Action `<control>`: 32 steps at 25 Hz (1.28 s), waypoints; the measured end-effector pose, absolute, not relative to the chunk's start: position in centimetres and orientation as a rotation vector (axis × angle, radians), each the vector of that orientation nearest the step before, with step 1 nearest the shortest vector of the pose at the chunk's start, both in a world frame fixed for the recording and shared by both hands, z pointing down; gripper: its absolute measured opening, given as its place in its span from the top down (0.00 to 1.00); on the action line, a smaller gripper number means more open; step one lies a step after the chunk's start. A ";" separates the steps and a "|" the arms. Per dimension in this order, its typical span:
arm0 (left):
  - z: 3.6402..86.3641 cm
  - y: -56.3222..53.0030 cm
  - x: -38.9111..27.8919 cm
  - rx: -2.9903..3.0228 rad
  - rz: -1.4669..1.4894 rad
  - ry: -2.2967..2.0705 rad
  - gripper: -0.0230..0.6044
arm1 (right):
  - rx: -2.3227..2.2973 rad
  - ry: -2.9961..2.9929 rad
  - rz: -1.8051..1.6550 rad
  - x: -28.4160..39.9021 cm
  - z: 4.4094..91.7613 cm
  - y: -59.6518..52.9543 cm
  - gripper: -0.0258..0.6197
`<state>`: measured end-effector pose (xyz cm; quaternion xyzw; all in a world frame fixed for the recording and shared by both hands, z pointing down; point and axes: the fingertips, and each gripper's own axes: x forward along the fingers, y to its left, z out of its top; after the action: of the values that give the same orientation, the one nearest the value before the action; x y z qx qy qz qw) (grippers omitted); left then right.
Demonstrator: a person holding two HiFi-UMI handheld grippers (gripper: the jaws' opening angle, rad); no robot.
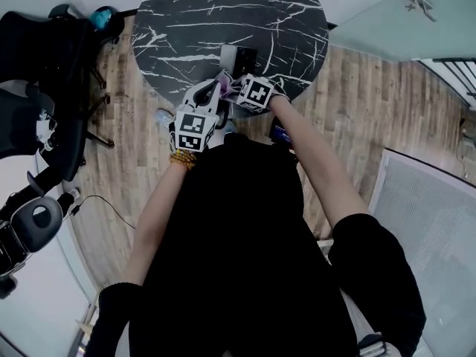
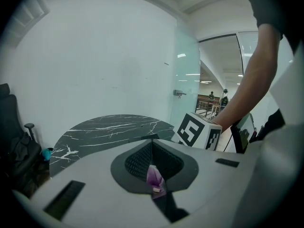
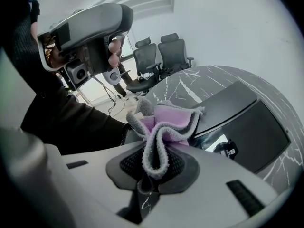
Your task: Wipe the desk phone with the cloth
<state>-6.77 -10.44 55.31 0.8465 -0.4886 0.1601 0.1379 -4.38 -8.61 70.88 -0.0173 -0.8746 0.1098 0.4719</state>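
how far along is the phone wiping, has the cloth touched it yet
Done: the cloth is picked up, bunched in the right gripper's shut jaws. In hand: it sits by the desk phone's near edge on the table; contact can't be confirmed. The left gripper pinches a small purple scrap, maybe a cloth corner. Left: seemingly the whole wipe of the phone.

On my head view a round black marble table (image 1: 186, 21) sits at twelve o'clock, with black office chairs (image 1: 37, 73) at nine to ten. A thin cable (image 1: 111, 208) lies on the wood floor (image 1: 372, 103) below them — glass door (image 1: 379, 21) at two.
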 end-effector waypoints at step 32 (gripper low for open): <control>56.3 -9.6 -8.5 2.384 0.447 -1.420 0.94 | 0.449 -2.150 -0.127 -0.6 61.9 -24.0 0.87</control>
<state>-8.50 -9.56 56.33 0.8366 -0.4983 0.1570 0.1648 -0.60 -23.95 61.94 0.1818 -0.8711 -0.0515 0.4534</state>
